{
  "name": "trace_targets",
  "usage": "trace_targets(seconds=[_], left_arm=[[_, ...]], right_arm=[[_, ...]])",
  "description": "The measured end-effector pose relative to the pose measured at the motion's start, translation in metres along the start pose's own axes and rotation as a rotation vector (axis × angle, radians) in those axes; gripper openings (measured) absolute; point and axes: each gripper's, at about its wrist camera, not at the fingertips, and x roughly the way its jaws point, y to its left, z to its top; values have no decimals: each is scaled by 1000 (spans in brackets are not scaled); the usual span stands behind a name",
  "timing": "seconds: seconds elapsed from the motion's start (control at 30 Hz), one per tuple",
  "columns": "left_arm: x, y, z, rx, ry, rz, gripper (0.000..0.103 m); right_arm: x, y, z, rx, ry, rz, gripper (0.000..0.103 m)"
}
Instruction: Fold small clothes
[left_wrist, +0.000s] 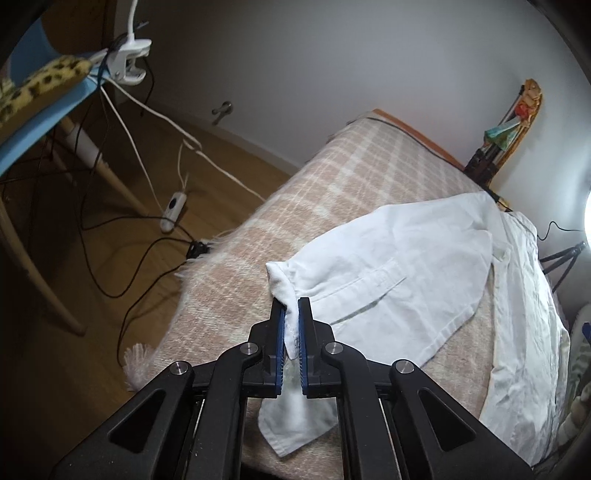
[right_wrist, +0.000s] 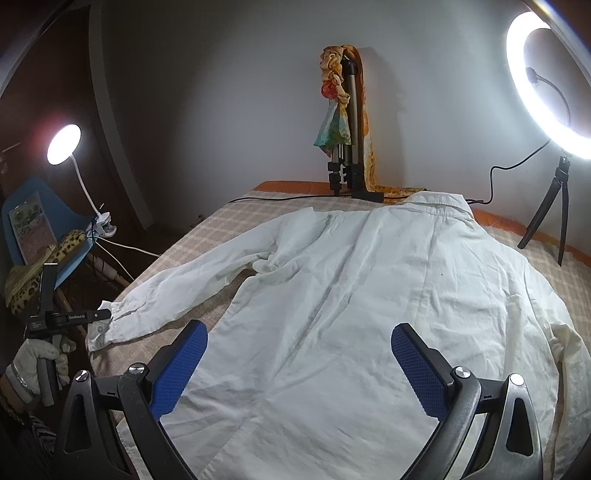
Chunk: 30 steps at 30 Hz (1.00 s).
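A white long-sleeved shirt (right_wrist: 351, 295) lies spread flat on a beige checked blanket (right_wrist: 236, 218), collar at the far end. In the left wrist view my left gripper (left_wrist: 291, 306) is shut on the cuff (left_wrist: 284, 284) of the shirt's left sleeve (left_wrist: 388, 266), which stretches away toward the shirt body (left_wrist: 524, 295). In the right wrist view the left gripper (right_wrist: 101, 315) shows at the sleeve's end, at the blanket's left edge. My right gripper (right_wrist: 299, 332) is open wide and empty, hovering over the lower part of the shirt.
A tripod draped with a coloured scarf (right_wrist: 345, 122) stands at the far wall. A ring light on a small tripod (right_wrist: 546, 85) stands at the right. A blue chair (left_wrist: 44, 118) with a clamp lamp (left_wrist: 125, 62) and floor cables (left_wrist: 110, 229) are left of the bed.
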Motion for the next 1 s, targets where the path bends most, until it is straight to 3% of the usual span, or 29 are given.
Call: trace_targets(seconds=[0.27,0.4,0.57,0.8,1.0], left_arm=[[-29,-50,-14,192,-108,-35,3],[-39,-76,-23,263,-123,-101,2],[-56,-94,-35,280,-122,-231,2],[-81,-130,-57,346,-109,-419,2],[-85,-166,-88,450,-36,-542,2]], right_arm=[[5,-3,-3,16,12,-11,101],[10,0,-3,3,24,-10,101],[26,2,7,-9,67,14,101],[93,-2,65,106,218,228,101],[175,-11,110,240,315,269,99]])
